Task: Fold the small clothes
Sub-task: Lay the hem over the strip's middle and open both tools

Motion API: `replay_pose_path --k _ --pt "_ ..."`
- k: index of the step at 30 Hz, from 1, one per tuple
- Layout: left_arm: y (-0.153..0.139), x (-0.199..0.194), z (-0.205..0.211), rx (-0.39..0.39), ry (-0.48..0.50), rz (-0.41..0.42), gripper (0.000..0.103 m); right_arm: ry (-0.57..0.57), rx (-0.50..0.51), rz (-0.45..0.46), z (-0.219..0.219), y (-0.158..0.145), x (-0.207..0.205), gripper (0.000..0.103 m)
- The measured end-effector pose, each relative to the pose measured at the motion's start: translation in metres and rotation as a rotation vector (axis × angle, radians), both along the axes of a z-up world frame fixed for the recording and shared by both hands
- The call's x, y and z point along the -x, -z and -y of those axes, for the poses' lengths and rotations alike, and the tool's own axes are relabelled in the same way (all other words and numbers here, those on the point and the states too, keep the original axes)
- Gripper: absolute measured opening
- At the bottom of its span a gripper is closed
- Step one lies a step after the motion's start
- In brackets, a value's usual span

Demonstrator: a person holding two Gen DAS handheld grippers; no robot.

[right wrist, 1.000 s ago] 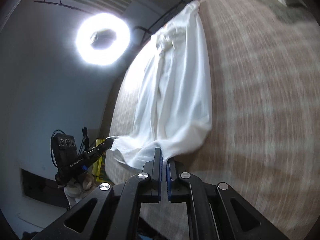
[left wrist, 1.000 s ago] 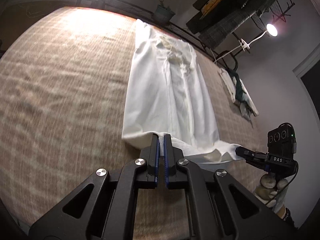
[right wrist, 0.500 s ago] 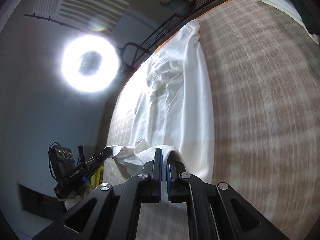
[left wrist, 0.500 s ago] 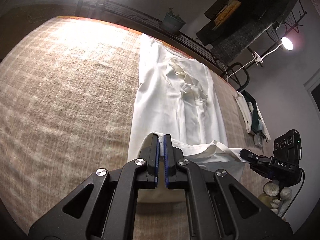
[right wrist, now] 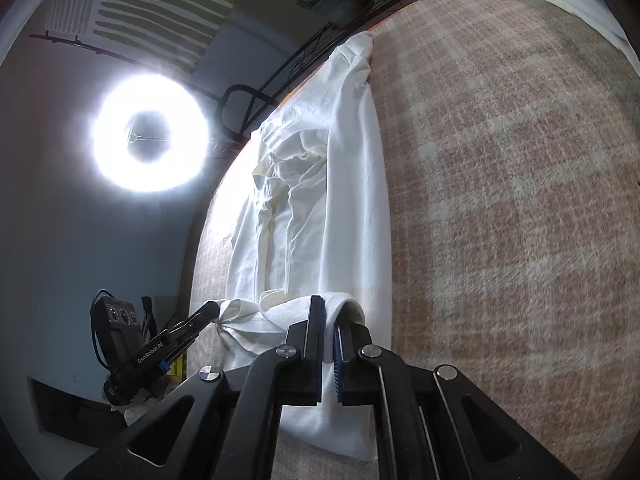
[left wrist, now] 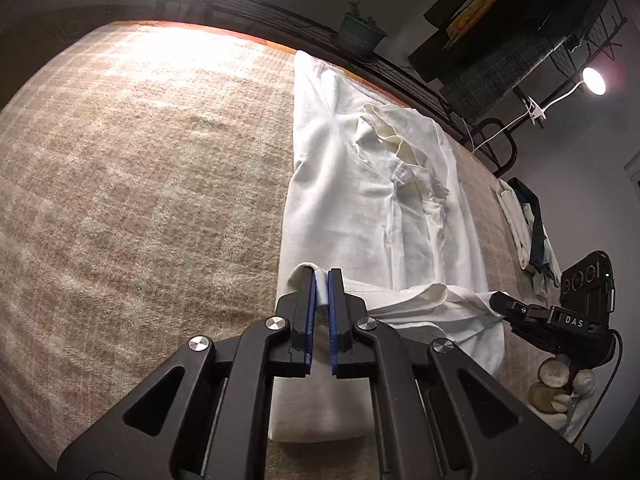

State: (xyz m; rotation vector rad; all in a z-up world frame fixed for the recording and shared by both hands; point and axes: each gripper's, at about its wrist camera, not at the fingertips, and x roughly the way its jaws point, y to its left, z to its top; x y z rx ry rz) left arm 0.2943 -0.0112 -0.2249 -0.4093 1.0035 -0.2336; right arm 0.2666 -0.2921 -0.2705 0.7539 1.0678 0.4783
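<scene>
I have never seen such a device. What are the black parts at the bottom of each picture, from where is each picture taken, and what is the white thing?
No robot: a person holds a two-finger clamp in each hand, and each carries a camera looking along its fingers. The left gripper is shut on the hem of a white garment lying on a checked brown cloth. The right gripper has the hem's other corner between its fingers, and its jaws are opening. Each view shows the other tool at its side. More clothes lie further off.
</scene>
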Motion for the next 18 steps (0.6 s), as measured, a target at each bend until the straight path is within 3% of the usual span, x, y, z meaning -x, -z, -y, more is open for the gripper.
replay_pose_path --k 2,4,5,10,14,18 --pt "-0.005 0.001 -0.001 -0.007 0.002 0.017 0.004 0.003 0.038 0.006 0.001 -0.003 -0.002 0.01" --pt "-0.012 0.004 -0.005 -0.023 -0.003 0.041 0.013 0.026 0.102 0.033 0.005 -0.013 0.001 0.031" --pt "-0.017 0.007 -0.008 -0.029 -0.004 0.06 0.013 0.038 0.13 0.049 0.008 -0.019 0.003 0.033" --pt "-0.033 0.024 -0.013 -0.067 0.05 0.117 0.013 -0.06 0.159 0.188 0.004 -0.048 0.024 0.024" --pt "-0.019 0.029 0.002 -0.054 0.161 0.051 0.013 -0.185 0.145 0.187 -0.017 -0.038 0.03 0.021" --pt "-0.002 0.026 0.025 -0.09 0.226 0.007 0.013 -0.297 0.234 0.18 -0.05 -0.027 0.03 0.021"
